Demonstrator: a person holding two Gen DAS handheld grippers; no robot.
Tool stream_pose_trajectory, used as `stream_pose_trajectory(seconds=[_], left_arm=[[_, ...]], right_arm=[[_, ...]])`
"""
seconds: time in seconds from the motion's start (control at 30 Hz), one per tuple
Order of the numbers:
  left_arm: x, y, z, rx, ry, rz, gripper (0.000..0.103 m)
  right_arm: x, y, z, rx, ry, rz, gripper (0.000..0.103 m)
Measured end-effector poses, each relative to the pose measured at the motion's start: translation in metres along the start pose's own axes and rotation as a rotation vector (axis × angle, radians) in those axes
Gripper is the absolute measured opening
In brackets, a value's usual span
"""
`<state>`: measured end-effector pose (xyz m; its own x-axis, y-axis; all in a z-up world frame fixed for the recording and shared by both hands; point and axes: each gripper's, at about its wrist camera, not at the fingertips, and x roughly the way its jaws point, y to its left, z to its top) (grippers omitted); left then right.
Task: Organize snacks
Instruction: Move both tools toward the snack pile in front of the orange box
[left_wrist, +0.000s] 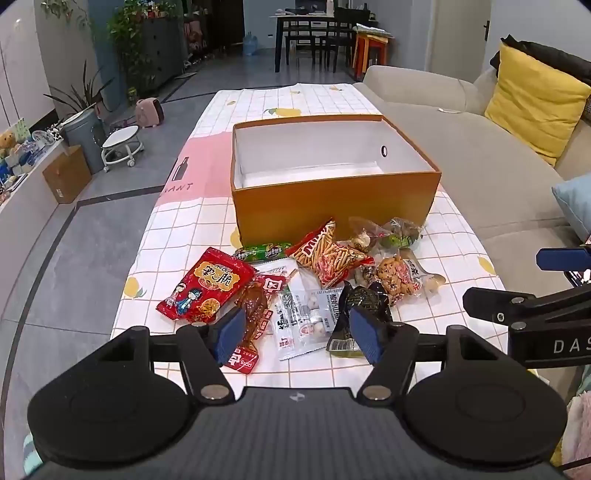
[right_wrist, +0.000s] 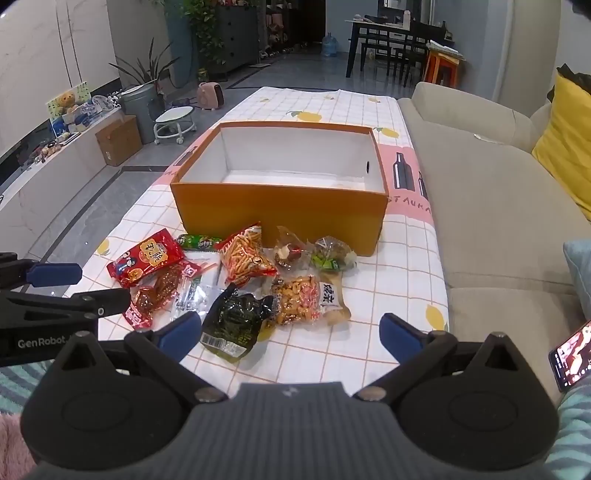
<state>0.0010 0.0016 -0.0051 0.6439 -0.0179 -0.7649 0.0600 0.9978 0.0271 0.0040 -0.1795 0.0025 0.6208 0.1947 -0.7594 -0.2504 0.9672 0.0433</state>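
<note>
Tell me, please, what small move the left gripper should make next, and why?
Probably lower the left gripper onto the clear white snack packet lying between its open fingers and close. The orange box stands empty behind the pile, and neither it nor the open right gripper holds anything yet.

This was a home's living room. A beige sofa (left_wrist: 461, 147) with a yellow cushion (left_wrist: 532, 110) filled the right of the frame, a dark dining table (left_wrist: 306, 22) with chairs stood at top centre, and potted plants (right_wrist: 147, 74) and what seemed a pink heater (left_wrist: 149, 112) occupied the upper left.
</note>
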Motion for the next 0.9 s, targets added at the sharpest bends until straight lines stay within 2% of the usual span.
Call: stream_pose_trajectory(seconds=[0.9], left_arm=[[0.0029, 0.0001, -0.0024, -0.008, 0.015, -0.006, 0.076]], right_arm=[[0.0010, -0.0007, 0.0024, 0.019, 0.009, 0.002, 0.099]])
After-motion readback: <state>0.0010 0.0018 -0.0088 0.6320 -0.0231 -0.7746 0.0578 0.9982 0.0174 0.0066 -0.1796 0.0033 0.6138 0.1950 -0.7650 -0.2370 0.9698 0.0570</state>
